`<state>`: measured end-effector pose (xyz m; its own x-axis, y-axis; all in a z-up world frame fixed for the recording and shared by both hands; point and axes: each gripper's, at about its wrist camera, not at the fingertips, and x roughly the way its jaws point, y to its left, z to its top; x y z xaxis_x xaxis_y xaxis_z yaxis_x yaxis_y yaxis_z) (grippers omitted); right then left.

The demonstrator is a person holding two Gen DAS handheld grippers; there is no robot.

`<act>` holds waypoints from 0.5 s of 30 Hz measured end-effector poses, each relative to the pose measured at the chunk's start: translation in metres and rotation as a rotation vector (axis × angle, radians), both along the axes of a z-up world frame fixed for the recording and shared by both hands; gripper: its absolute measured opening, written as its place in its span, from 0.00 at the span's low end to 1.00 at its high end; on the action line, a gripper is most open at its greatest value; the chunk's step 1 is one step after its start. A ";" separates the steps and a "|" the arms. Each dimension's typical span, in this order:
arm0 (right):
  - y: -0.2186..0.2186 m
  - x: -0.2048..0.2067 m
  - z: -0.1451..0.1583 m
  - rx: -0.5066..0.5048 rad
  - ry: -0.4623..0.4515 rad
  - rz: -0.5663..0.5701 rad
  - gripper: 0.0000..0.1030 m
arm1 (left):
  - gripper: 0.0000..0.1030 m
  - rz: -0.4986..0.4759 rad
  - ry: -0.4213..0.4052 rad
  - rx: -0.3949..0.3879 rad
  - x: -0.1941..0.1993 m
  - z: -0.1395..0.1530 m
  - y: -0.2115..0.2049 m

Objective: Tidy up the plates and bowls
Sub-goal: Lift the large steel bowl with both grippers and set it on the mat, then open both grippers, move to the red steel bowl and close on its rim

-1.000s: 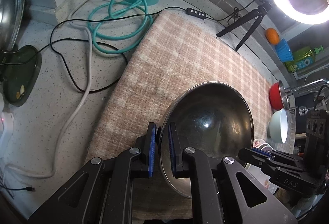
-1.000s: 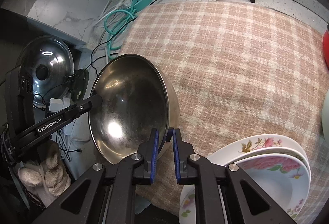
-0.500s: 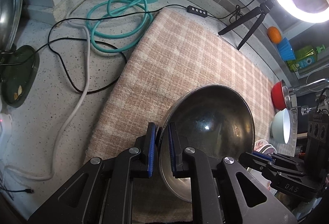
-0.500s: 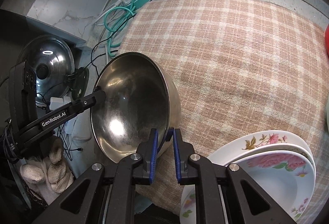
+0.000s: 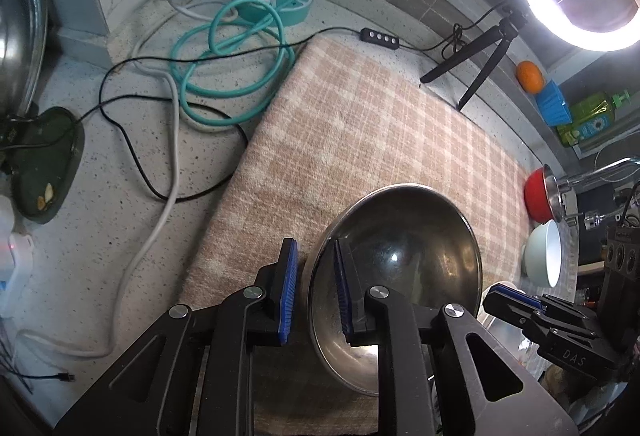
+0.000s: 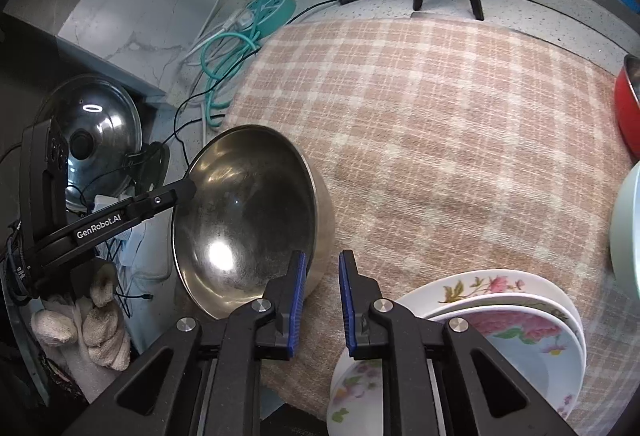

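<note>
A: Start with the big things. The desk (image 5: 100,220) carries the checked towel (image 6: 460,124), and the steel bowl (image 6: 244,220) sits at the towel's near left corner, close to the edge.

B: What's different from a second ago?

A: Both grippers have let go. A second ago, and half a second ago, each was pinched on the bowl's rim. Now the left gripper (image 5: 314,288) has its jaws parted, one pad outside the rim and one inside, a clear gap at the outer pad. The right gripper (image 6: 322,300) is likewise spread on the opposite side, with nothing between its pads; the rim lies by its left pad.

B: So the bowl is set down?

A: I judge so. It appears to rest on the towel, though it looks tipped toward the left side, and the fisheye bend makes it hard to say whether that tilt is real or whether the rim touches the left gripper's inner pad.

B: What does it mean for the task?

A: The bowl's placement looks done. Left to sort: the stack of floral plates (image 6: 500,320) at the towel's near right, the pale green bowl (image 5: 546,254) and the red bowl (image 5: 538,192) at the far right edge.

B: Any risk?

A: Withdrawing the left gripper's inner pad could nudge the bowl toward the edge.
</note>
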<state>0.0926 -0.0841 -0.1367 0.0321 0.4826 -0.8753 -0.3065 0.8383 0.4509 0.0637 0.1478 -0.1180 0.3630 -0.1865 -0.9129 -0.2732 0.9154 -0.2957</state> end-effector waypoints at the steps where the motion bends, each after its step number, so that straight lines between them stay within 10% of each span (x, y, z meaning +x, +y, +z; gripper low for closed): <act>1: -0.003 0.001 0.002 0.003 -0.006 -0.005 0.15 | 0.16 0.003 -0.007 0.000 0.000 0.003 0.001; 15: -0.064 -0.003 0.036 -0.031 -0.134 -0.068 0.20 | 0.16 -0.051 -0.129 -0.005 0.004 0.054 -0.031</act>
<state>0.0900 -0.1478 -0.1006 0.1813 0.4481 -0.8754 -0.3046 0.8720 0.3833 0.0675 0.1171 -0.0638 0.4671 -0.2122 -0.8584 -0.1860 0.9255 -0.3300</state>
